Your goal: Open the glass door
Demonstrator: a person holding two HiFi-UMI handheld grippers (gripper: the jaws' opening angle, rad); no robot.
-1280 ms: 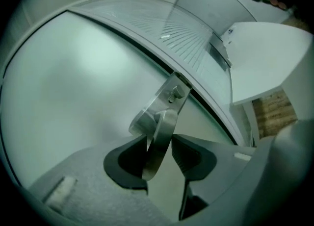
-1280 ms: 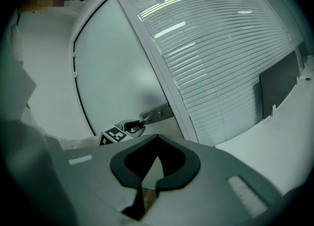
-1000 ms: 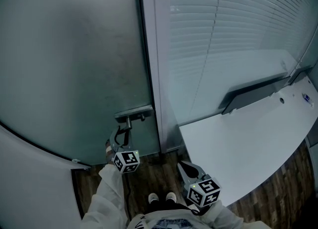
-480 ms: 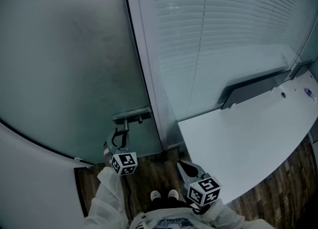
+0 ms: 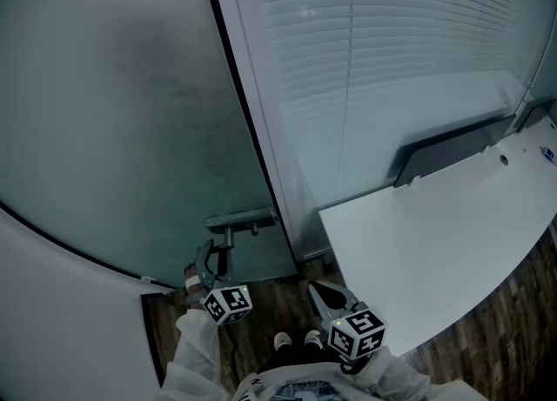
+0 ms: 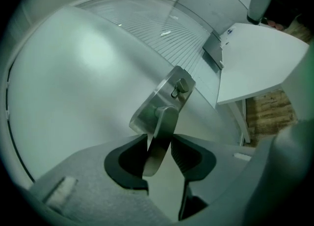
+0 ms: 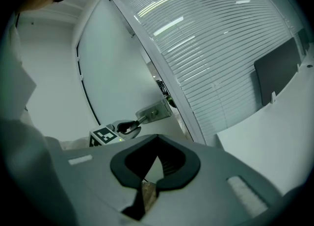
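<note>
Frosted glass door (image 5: 113, 130) across the left half of the head view, closed against a pale frame post (image 5: 261, 130). Low at the door's right edge, a metal handle plate (image 5: 241, 218) with a lever (image 5: 220, 258) hanging below it. Left gripper (image 5: 209, 262) at bottom centre-left, reaching up to that lever; in the left gripper view, jaws closing with the lever (image 6: 159, 139) between them, a sliver of gap visible on the right side. Right gripper (image 5: 322, 291) at bottom centre, apart from the door, jaws together and holding nothing. Slatted blinds (image 5: 392, 43) behind glass at upper right, a white counter (image 5: 435, 243) at lower right, dark wood floor (image 5: 270, 299) beneath.
</note>
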